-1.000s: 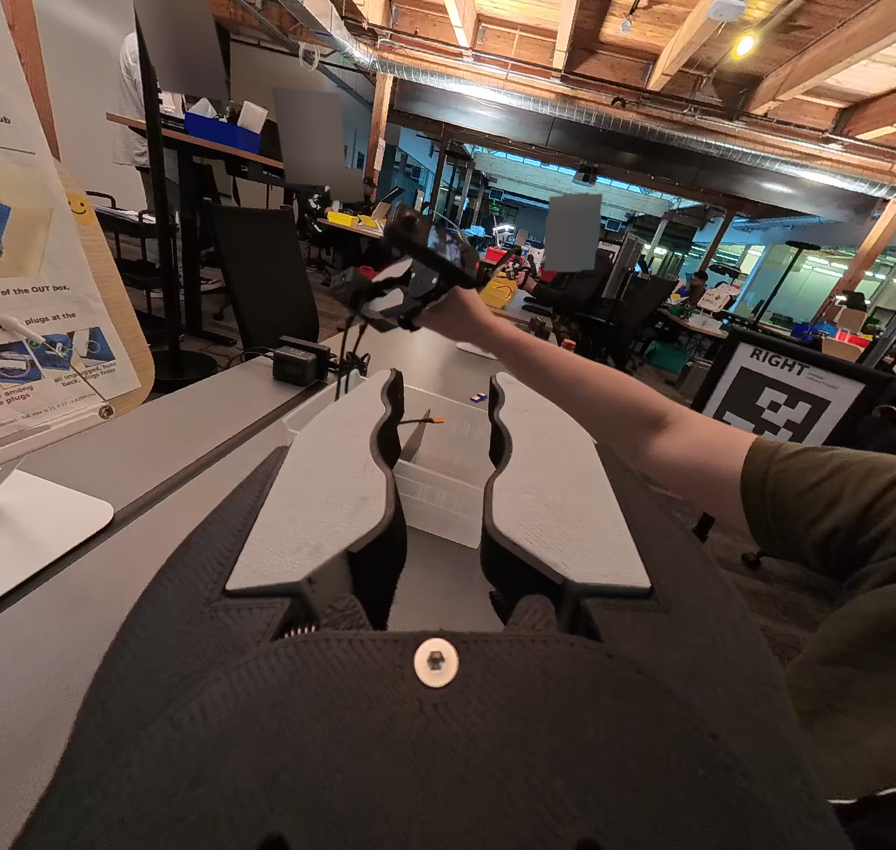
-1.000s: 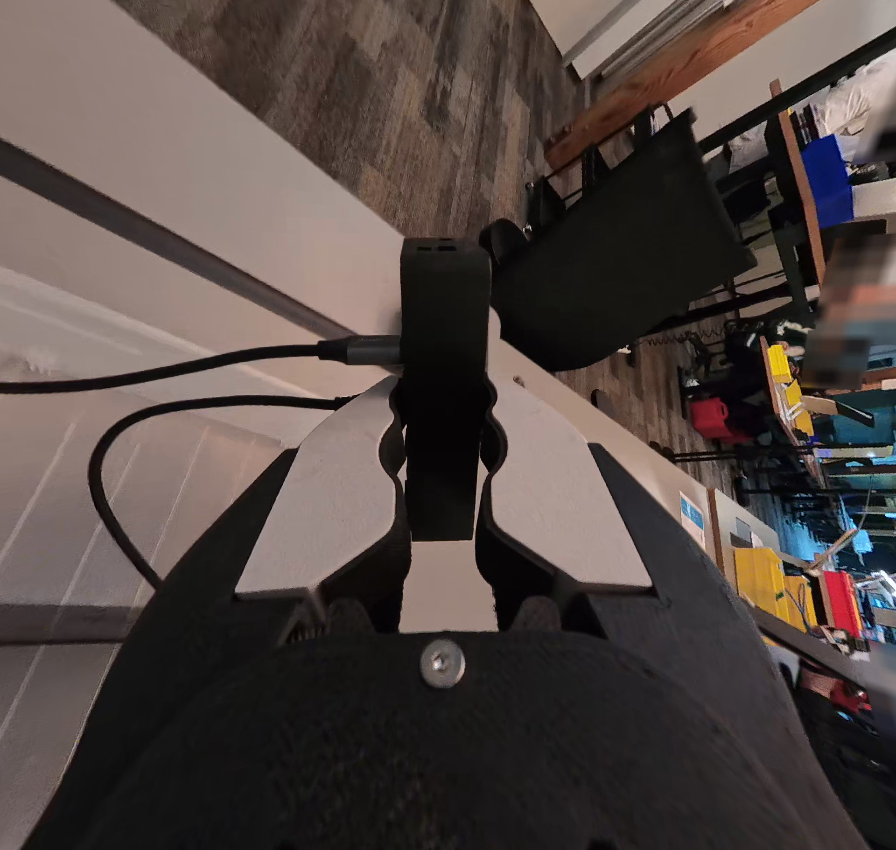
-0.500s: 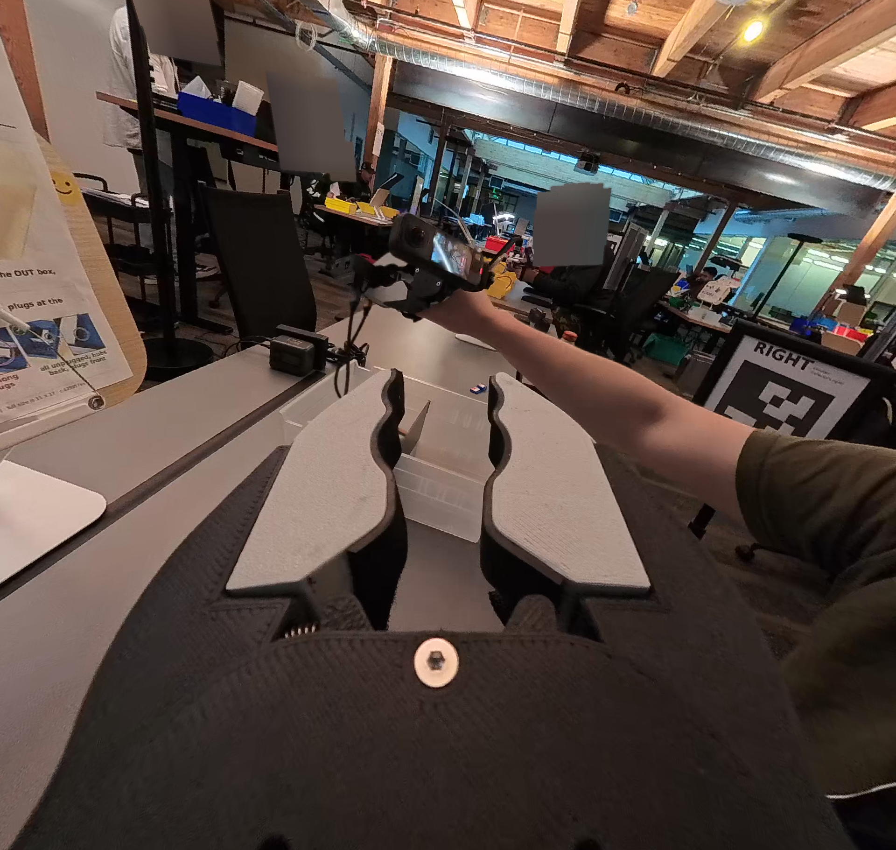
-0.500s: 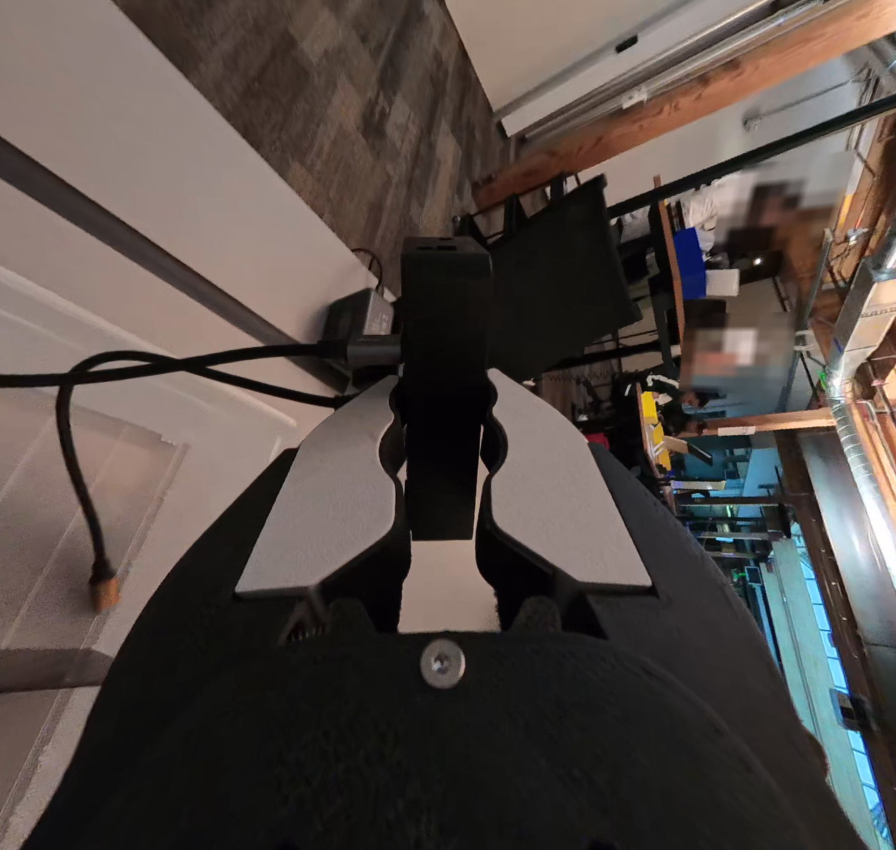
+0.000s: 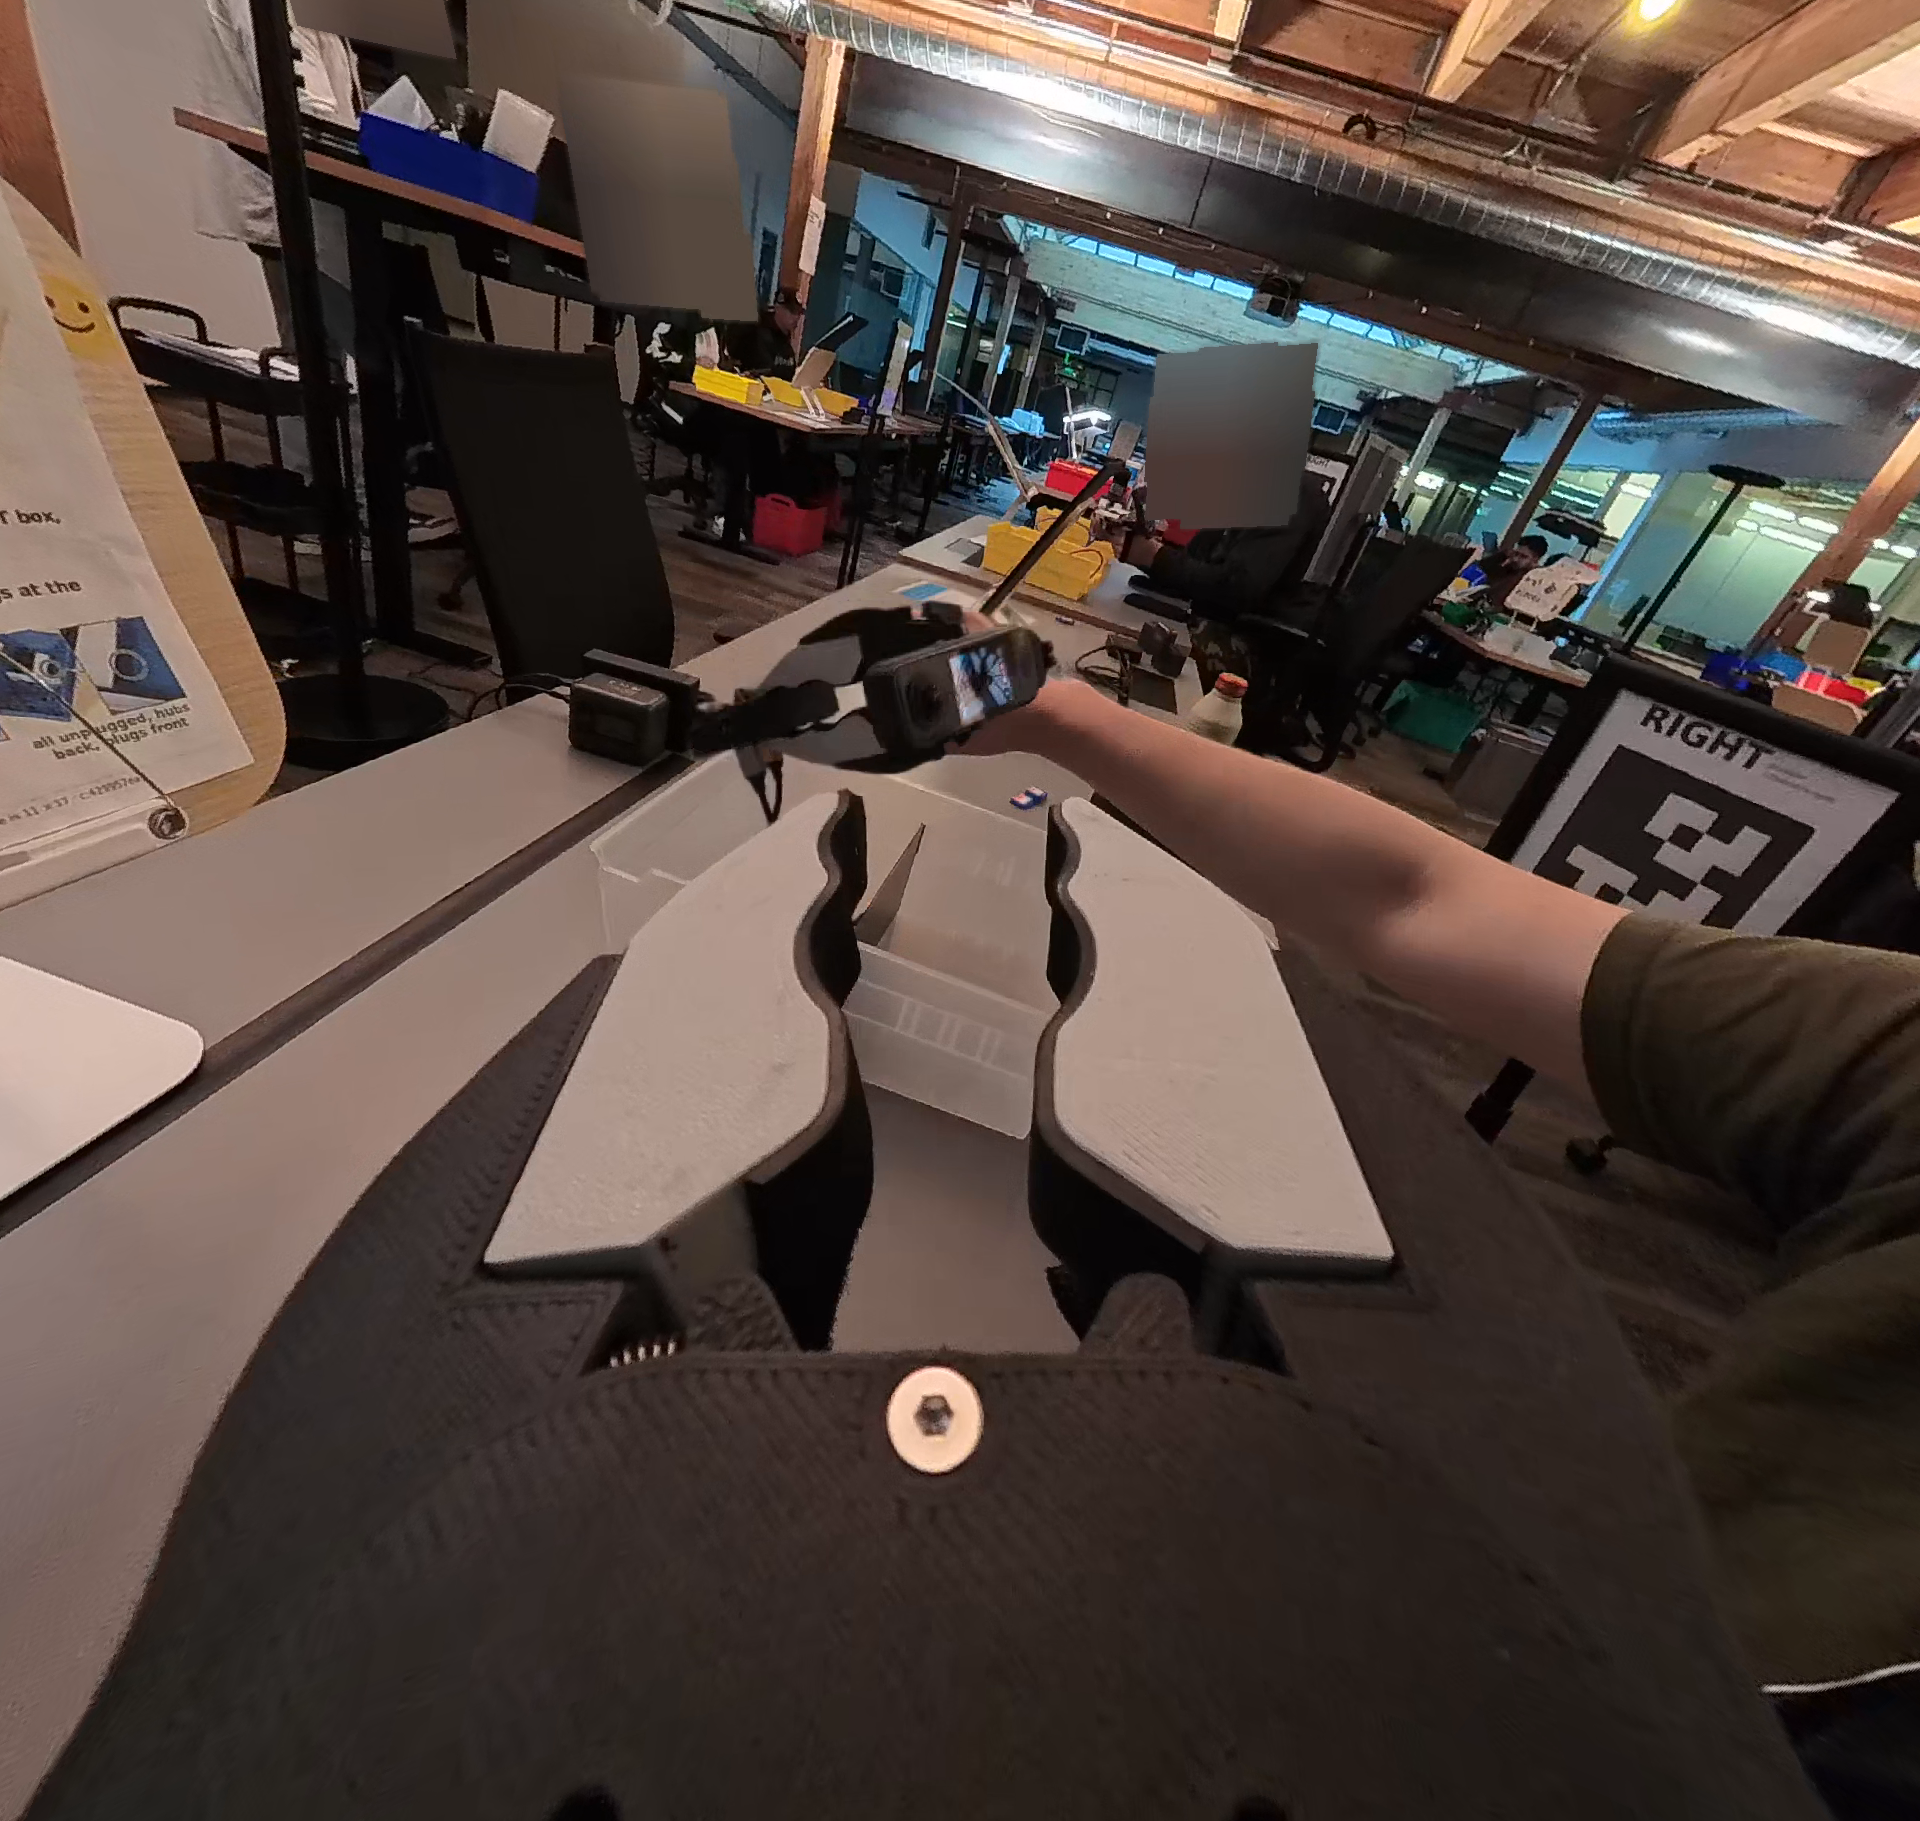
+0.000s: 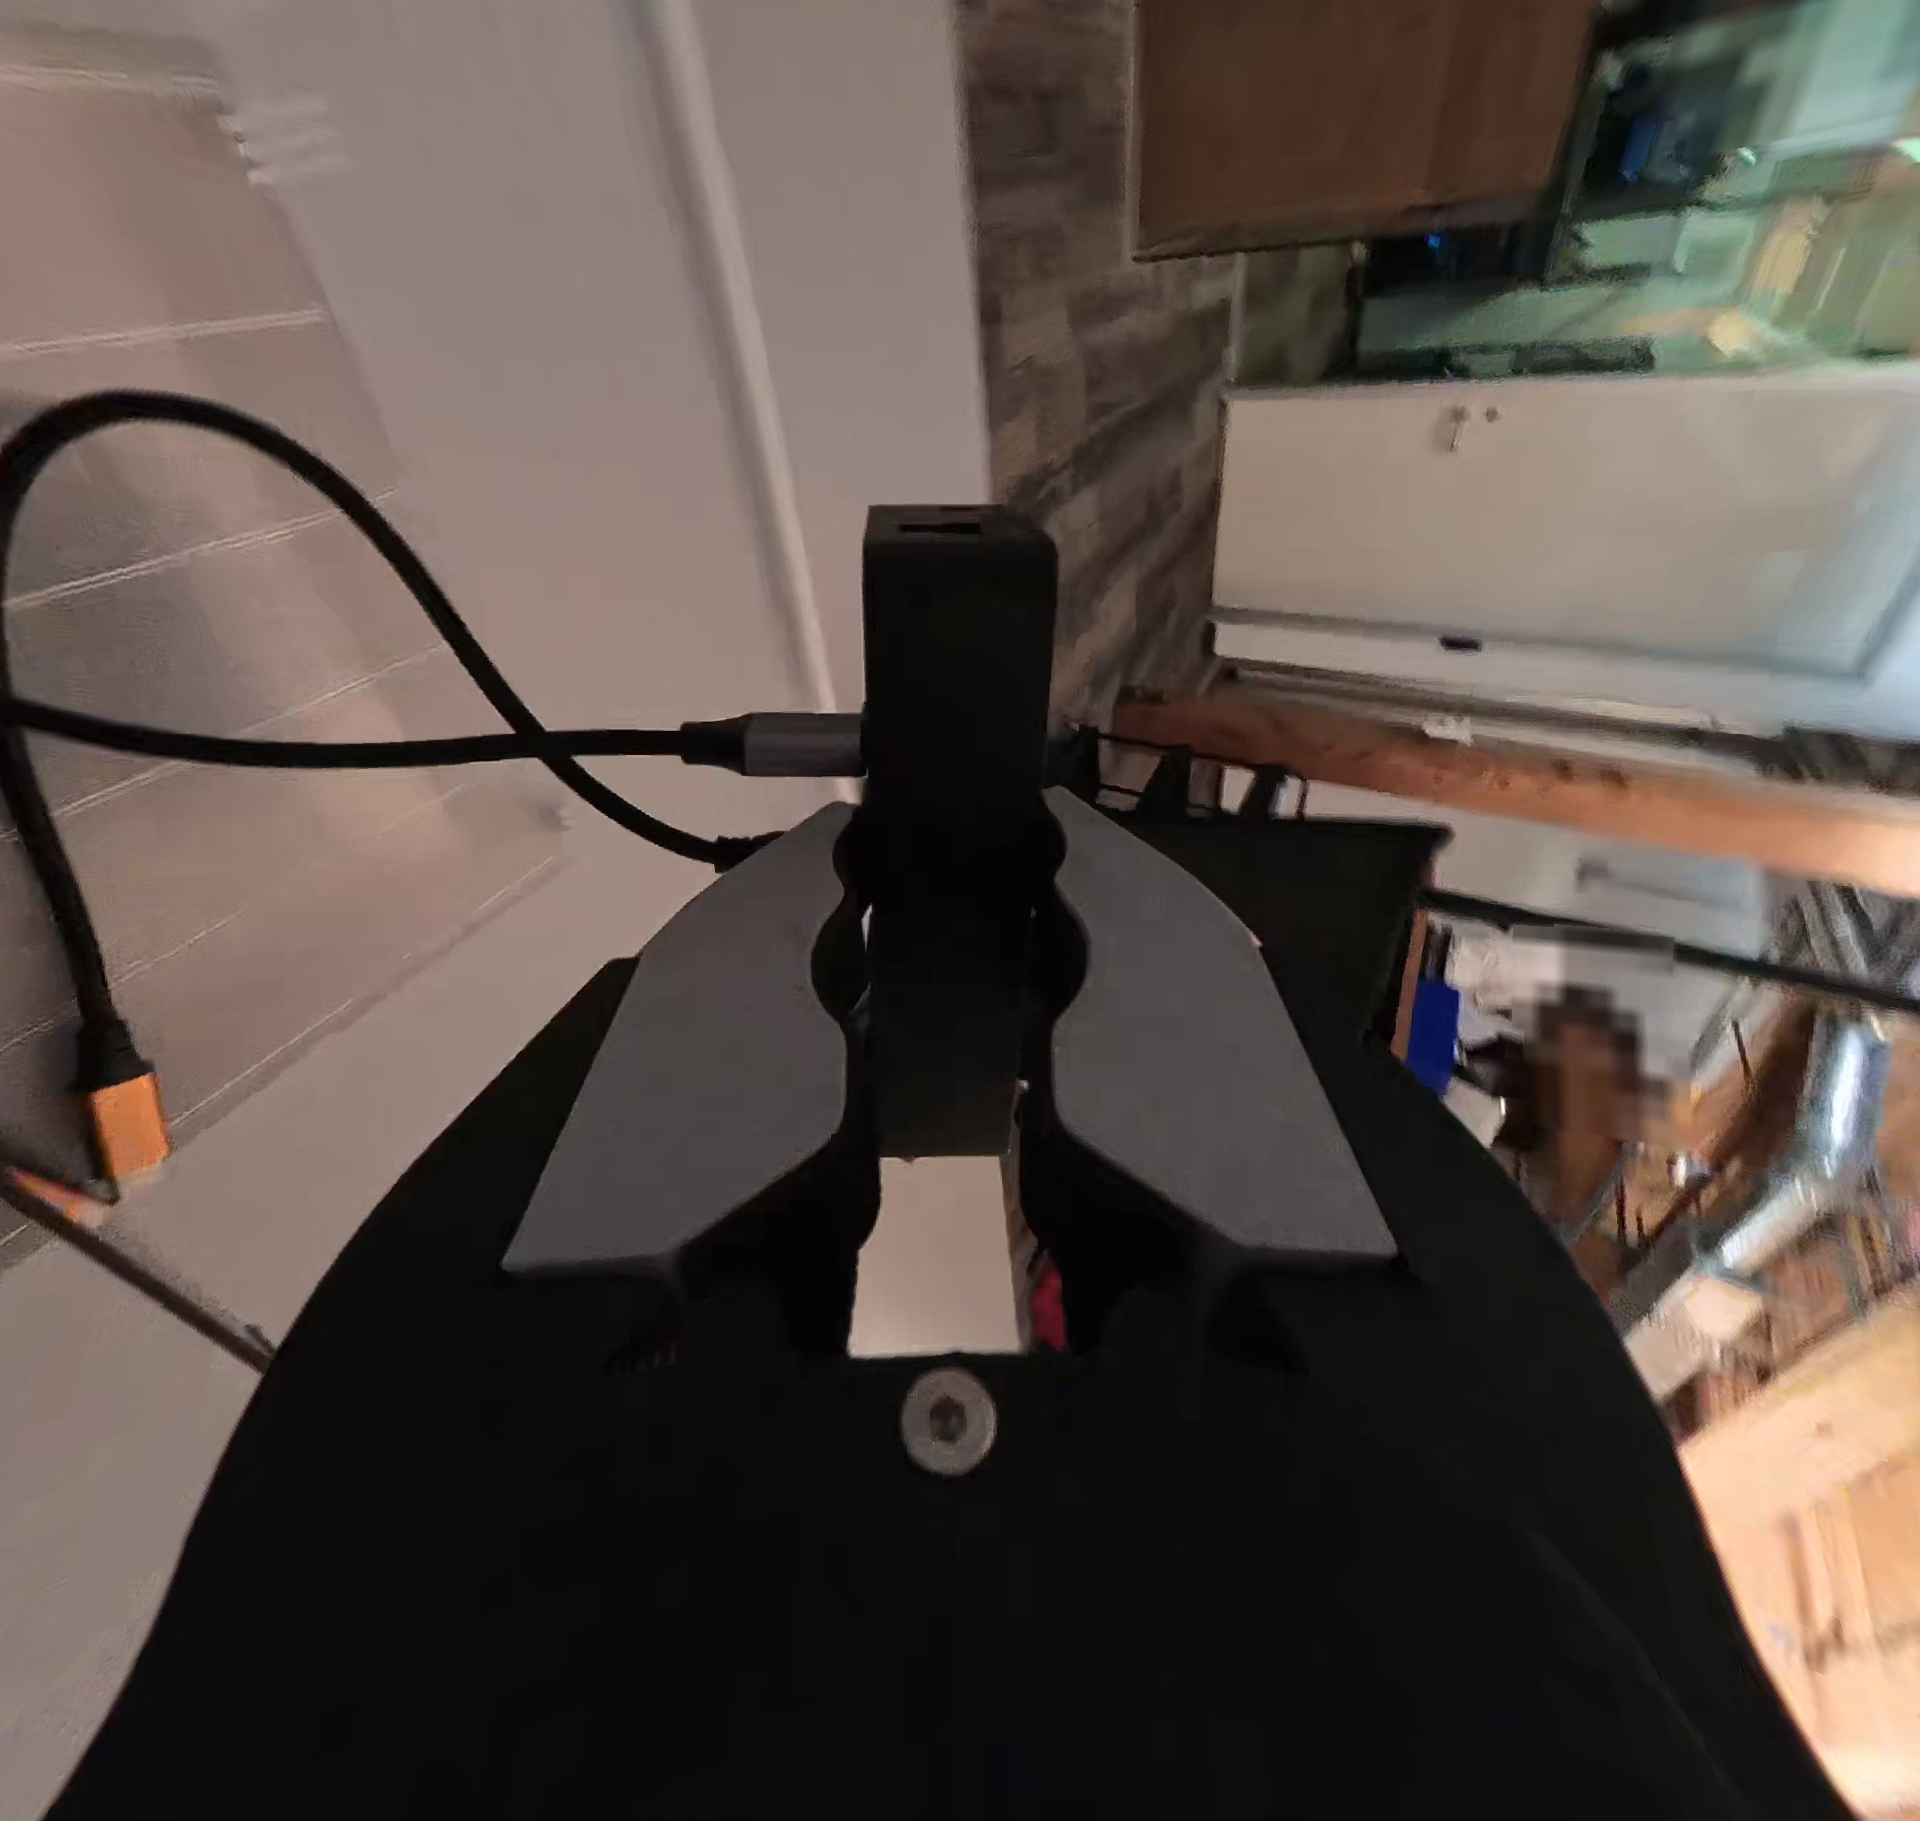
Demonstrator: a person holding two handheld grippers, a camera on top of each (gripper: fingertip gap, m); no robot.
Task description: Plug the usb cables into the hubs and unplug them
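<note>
I hold the black hub point(image 6: 958, 836) upright in my right gripper point(image 6: 951, 872), jaws pinching its lower body so that the open port on its top end faces away from me, free for a plug. A grey-collared cable point(image 6: 769, 743) is already seated in the hub's side, so the pinch sits below it and leaves that connector untouched. A second braided lead point(image 6: 62, 898) loops off to the side and dangles, its orange plug point(image 6: 125, 1127) hanging loose and, in my judgement, waiting to be picked up.

My left gripper point(image 5: 951, 898) rides low over the grey bench point(image 5: 312, 888), jaws spread and holding nothing, aimed at the clear plastic bin point(image 5: 935, 1002) just ahead; I read that as readiness to fetch a plug.

Only the right wrist view shows the hub's ports, the seated connector and the orange plug. Only the left wrist view shows the wider setting: the person's forearm point(image 5: 1299, 867) reaching across above the bin, the right gripper held clear of the bench near a small black adapter point(image 5: 620, 719), a printed sheet point(image 5: 83, 628) propped at the bench edge, a marker board point(image 5: 1683, 826) to the side, and the workshop beyond. The hub itself is too small there to make out.
</note>
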